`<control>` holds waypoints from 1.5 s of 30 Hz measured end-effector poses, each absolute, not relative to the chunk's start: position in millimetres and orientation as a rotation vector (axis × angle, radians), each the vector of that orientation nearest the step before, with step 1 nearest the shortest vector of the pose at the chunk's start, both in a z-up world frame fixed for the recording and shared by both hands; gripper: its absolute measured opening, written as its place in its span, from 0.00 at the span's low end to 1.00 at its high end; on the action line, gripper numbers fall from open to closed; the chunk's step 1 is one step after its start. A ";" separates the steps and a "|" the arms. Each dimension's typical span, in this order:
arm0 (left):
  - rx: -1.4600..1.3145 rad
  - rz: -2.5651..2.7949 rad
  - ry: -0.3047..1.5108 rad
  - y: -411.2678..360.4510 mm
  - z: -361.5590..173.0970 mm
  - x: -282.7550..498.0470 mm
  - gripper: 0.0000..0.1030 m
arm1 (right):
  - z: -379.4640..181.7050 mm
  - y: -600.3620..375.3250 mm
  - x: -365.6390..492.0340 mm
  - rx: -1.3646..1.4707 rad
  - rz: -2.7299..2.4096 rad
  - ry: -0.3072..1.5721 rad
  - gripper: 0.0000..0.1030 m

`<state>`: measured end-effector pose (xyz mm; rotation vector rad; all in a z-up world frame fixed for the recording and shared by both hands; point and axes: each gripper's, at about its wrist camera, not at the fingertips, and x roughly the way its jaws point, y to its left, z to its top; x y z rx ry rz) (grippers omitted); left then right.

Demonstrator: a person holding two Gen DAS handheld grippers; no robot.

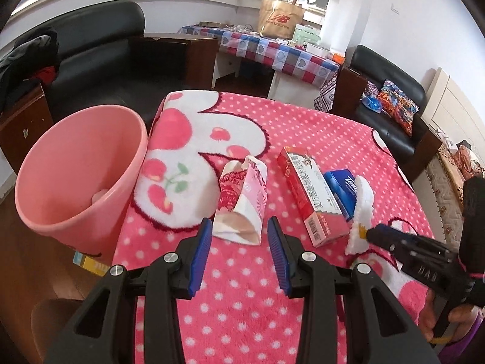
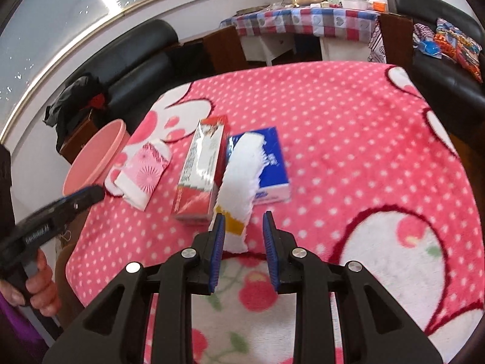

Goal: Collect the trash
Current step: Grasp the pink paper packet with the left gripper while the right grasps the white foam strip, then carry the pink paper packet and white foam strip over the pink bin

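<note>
Our left tool, spread, straddles the pink paper wrapper, whose long axis runs up-frame; our right tool, spread, brackets the white strip.

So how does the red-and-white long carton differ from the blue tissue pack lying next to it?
The red-and-white long carton is narrow and long; the blue tissue pack is shorter and wider. The carton's top is uncovered, while a white fluffy strip lies across the pack. The carton lies nearer the pink bin. Both lie flat on the pink dotted blanket, ungripped.
</note>
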<state>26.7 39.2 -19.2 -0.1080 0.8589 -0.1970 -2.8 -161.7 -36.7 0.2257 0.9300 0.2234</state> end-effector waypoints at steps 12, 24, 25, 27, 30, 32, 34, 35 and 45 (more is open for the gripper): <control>-0.077 -0.202 0.861 26.8 -33.8 57.8 0.26 | -47.7 -167.6 -2.3 0.285 0.247 0.951 0.25; -0.101 -0.232 0.836 30.1 -29.7 46.7 0.08 | -49.5 -157.6 4.6 0.325 0.300 0.967 0.25; -0.105 -0.233 0.832 31.4 -28.2 45.0 0.08 | -50.0 -155.9 4.3 0.320 0.302 0.969 0.25; -0.108 -0.234 0.826 32.9 -26.0 42.1 0.08 | -52.5 -151.2 6.1 0.298 0.296 0.974 0.25; -0.113 -0.236 0.819 33.6 -23.0 38.9 0.08 | -52.2 -150.8 5.2 0.301 0.294 0.966 0.25; -0.113 -0.240 0.812 33.6 -20.4 34.4 0.08 | -50.5 -149.6 3.2 0.286 0.287 0.951 0.25; -0.110 -0.246 0.802 33.4 -17.7 31.4 0.08 | -51.6 -148.2 4.0 0.274 0.285 0.954 0.25; -0.110 -0.248 0.800 33.3 -16.7 30.9 0.08 | -52.4 -148.1 4.9 0.274 0.288 0.958 0.25; -0.109 -0.263 0.755 33.8 -2.6 16.1 0.08 | -32.7 -142.9 -10.3 0.214 0.296 0.878 0.20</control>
